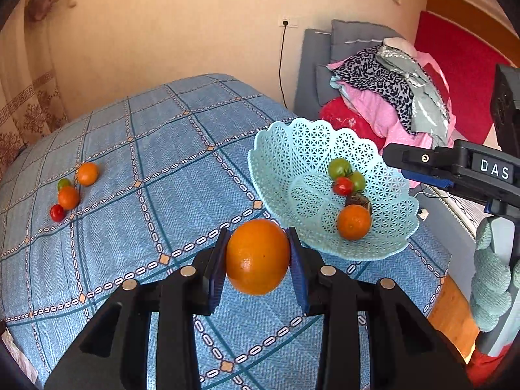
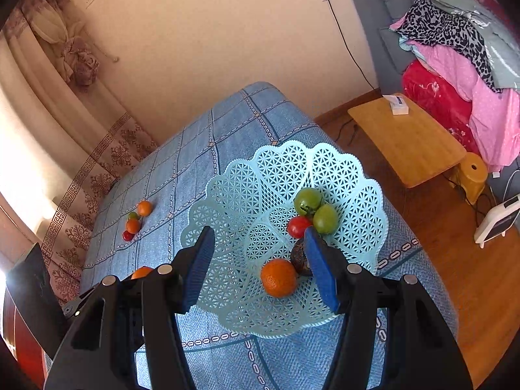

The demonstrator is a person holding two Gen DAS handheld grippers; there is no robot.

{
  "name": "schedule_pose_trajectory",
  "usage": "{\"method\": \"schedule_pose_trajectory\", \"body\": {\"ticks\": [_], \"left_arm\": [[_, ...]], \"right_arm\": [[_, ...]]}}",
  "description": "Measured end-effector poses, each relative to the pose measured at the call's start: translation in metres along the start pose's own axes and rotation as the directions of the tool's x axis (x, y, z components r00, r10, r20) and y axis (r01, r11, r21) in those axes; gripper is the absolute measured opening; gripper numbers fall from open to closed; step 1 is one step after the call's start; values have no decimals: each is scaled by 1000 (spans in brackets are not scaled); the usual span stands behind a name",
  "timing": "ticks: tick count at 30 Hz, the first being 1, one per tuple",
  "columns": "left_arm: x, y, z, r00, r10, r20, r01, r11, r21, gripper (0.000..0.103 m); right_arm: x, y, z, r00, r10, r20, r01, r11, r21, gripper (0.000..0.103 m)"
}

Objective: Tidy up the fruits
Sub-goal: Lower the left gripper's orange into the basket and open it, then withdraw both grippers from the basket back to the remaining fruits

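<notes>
Left gripper (image 1: 257,261) fingers pinch a round orange fruit (image 1: 257,256); right gripper (image 2: 260,266) fingers spread above the pale-blue lattice plastic basket (image 2: 227,195) holding an orange (image 2: 278,277), two green tomatoes (image 2: 317,209), one red tomato (image 2: 297,226).

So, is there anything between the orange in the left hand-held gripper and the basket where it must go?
Nothing visible blocks it. The left hand-held gripper holds the orange above the cloth, just short of the basket rim. The right hand-held gripper hangs open over the basket, so it may crowd the drop.
</notes>
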State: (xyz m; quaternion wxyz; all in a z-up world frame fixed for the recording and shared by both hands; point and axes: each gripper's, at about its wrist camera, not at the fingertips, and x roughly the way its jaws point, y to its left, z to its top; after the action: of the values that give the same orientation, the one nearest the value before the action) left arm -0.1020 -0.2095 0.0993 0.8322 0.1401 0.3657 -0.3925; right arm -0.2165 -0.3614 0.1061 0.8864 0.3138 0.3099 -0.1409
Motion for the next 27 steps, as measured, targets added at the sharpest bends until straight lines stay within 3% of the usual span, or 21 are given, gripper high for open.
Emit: {"method": "schedule_pose_trajectory", "body": {"ticks": [9, 10, 11, 13, 23, 27], "left_arm": [[15, -28, 19, 999, -45, -4, 46, 998, 43, 36], [17, -28, 20, 999, -49, -10, 50, 998, 43, 39], [17, -29, 20, 999, -53, -12, 53, 998, 40, 53], [15, -29, 21, 999, -49, 5, 49, 998, 35, 64], [7, -12, 21, 999, -32, 15, 32, 999, -7, 65], [3, -5, 22, 999, -27, 25, 28, 999, -28, 70]], "right_arm": [[0, -5, 2, 1000, -14, 6, 14, 1000, 14, 59], [-1, -5, 2, 1000, -18, 9, 17, 1000, 15, 59], [-1, -6, 2, 1000, -19, 10, 19, 1000, 16, 59], [-1, -6, 2, 1000, -19, 10, 19, 1000, 19, 59], [2, -3, 0, 1000, -19, 2, 19, 1000, 14, 59], [3, -2, -1, 1000, -19, -1, 19, 1000, 11, 59]]}}
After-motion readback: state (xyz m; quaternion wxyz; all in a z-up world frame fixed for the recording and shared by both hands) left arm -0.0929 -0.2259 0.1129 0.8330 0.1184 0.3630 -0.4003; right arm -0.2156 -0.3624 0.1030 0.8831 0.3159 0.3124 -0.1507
